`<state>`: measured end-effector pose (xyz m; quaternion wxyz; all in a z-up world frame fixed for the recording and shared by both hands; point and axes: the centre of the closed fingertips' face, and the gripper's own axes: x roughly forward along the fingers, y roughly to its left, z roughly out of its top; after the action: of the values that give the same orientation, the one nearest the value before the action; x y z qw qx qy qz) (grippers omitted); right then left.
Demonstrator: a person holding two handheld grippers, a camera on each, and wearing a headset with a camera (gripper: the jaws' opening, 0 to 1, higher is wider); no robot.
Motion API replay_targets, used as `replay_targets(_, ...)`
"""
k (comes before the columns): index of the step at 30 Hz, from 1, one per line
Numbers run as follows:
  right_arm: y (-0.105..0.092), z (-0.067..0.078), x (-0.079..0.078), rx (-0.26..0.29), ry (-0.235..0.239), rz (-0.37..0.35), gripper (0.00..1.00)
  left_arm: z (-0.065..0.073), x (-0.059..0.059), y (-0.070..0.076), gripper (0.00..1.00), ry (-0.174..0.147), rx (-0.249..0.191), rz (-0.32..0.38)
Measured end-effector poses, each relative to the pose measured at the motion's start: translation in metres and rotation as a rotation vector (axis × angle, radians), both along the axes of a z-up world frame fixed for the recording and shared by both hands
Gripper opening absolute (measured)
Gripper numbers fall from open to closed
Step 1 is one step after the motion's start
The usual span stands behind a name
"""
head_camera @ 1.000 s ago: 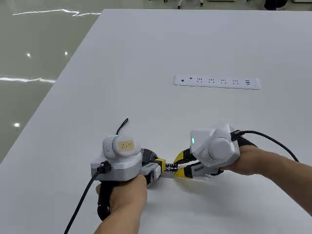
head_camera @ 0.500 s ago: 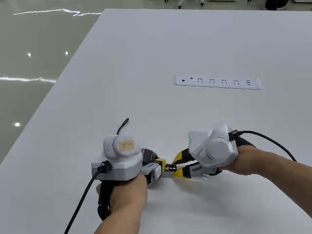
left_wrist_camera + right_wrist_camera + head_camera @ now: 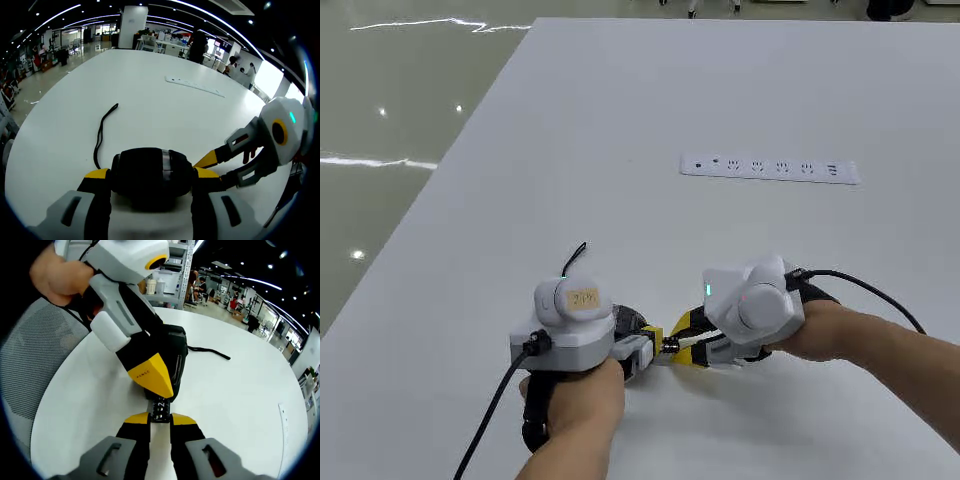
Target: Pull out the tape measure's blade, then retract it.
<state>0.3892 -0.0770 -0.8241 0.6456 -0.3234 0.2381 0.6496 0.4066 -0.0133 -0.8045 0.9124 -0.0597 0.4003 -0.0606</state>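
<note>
At the lower centre of the head view, the left gripper (image 3: 642,345) is clamped across the black tape measure (image 3: 628,322) on the white workbench (image 3: 620,130). The right gripper (image 3: 684,340), its jaws nearly closed, pinches the tip of the blade (image 3: 160,407) close to the case mouth. A short numbered stretch of blade spans the gap between them. The wrist strap (image 3: 102,127) trails toward the upper left, and a power strip (image 3: 770,168) lies well apart at upper right. With so little blade out, this looks like either the start of the pull or the end of the retraction. A pull would call for a straight draw away from a firmly held case. A retraction would call for easing the tip in before release.
</note>
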Motion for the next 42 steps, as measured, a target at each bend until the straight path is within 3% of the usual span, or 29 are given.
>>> replay_targets(42,0.017,-0.001,0.000,0.000,0.006,-0.010,0.15,0.000,-0.001,0.001,0.61,-0.002,-0.026,0.007)
